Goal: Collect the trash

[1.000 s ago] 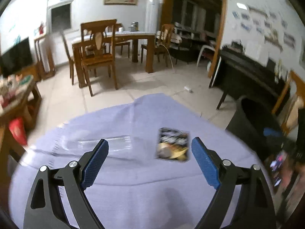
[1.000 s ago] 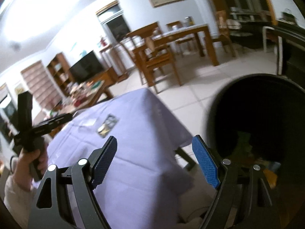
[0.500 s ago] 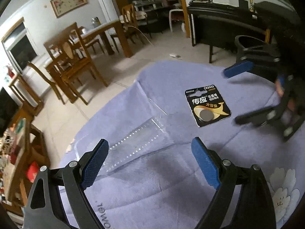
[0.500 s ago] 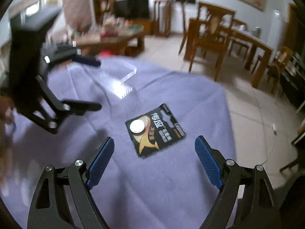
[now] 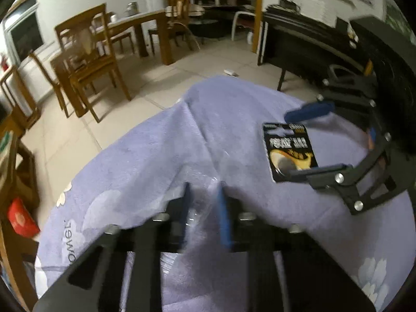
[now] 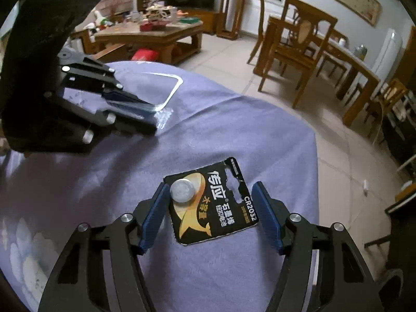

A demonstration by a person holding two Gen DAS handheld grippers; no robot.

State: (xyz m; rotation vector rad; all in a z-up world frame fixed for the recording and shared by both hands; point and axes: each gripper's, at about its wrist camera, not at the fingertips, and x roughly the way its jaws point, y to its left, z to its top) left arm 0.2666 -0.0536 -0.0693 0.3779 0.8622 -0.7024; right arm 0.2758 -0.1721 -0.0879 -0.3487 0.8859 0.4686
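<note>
A black battery card [image 6: 212, 202] with a coin cell lies flat on the purple cloth. My right gripper [image 6: 210, 213] straddles it, jaws partly closed, a pad on each side, near its edges. The card also shows in the left wrist view [image 5: 290, 153], with the right gripper [image 5: 306, 143] around it. My left gripper [image 5: 204, 205] is shut on a clear plastic wrapper [image 5: 197, 208]. In the right wrist view the left gripper [image 6: 145, 114] pinches that wrapper [image 6: 166, 91] at its near edge.
The purple cloth [image 6: 234, 135] covers a small table that drops off to tiled floor on the far side. Wooden chairs and a dining table [image 5: 85, 57] stand beyond. A cluttered coffee table [image 6: 156, 31] sits to the left. A dark piano [image 5: 306, 44] is at right.
My left gripper has closed on the clear wrapper. My right gripper has come down over the battery card and narrowed its jaws around it.
</note>
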